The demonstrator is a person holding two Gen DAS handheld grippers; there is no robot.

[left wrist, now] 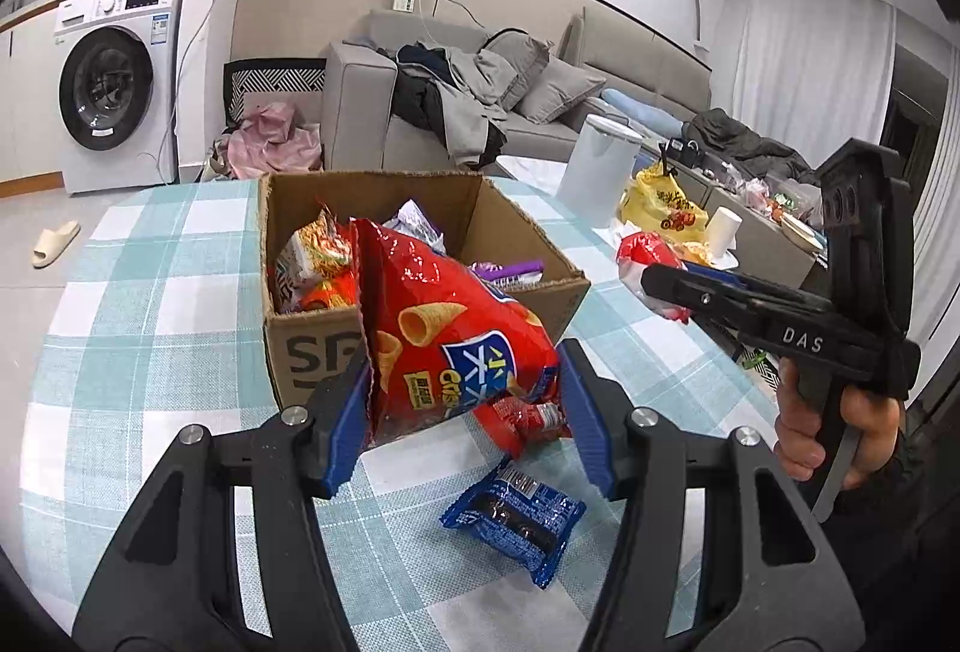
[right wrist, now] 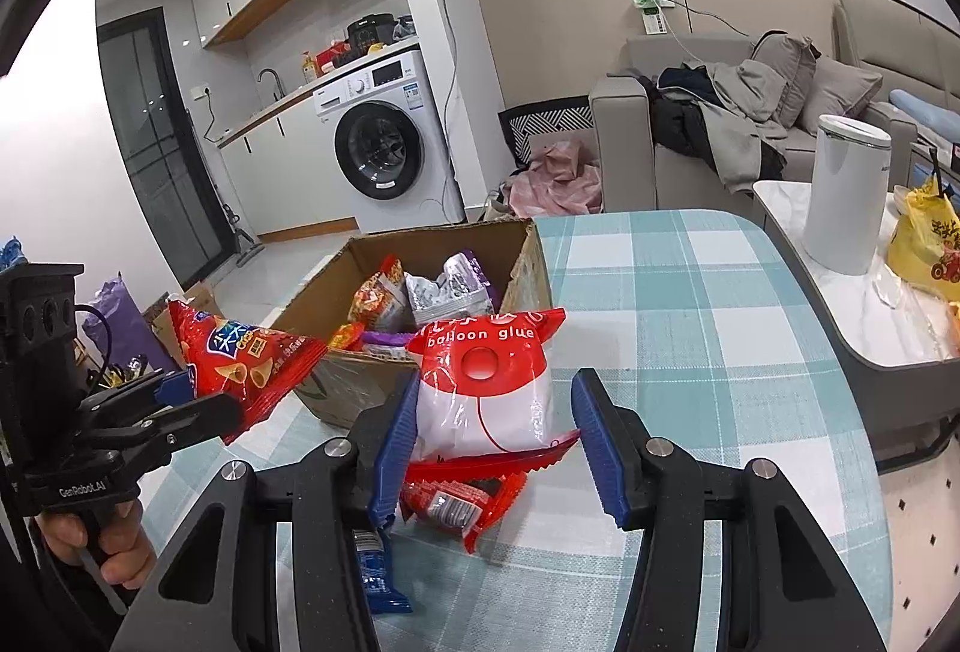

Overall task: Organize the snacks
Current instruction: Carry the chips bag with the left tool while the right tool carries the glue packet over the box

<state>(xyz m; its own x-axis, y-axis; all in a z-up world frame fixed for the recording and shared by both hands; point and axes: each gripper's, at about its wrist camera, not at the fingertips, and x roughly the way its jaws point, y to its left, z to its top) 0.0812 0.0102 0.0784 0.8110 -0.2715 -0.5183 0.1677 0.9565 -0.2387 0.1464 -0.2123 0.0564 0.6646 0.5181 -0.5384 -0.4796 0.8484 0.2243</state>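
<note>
My left gripper (left wrist: 465,412) is shut on a red bag of corn-cone crisps (left wrist: 444,334) and holds it above the near rim of an open cardboard box (left wrist: 312,346); the bag also shows in the right wrist view (right wrist: 252,358). The box (right wrist: 522,262) holds several snack packets. My right gripper (right wrist: 489,448) holds a red-and-white "balloon glue" bag (right wrist: 486,388) between its fingers just right of the box; its jaws look partly closed and only the left pad visibly touches. A blue cookie pack (left wrist: 516,523) and a small red packet (right wrist: 456,502) lie on the checked tablecloth.
The round table with teal checked cloth (right wrist: 690,304) has open cloth to the right. A second table (right wrist: 852,328) holds a white kettle (right wrist: 846,190) and a yellow bag (right wrist: 927,244). A sofa and a washing machine stand behind.
</note>
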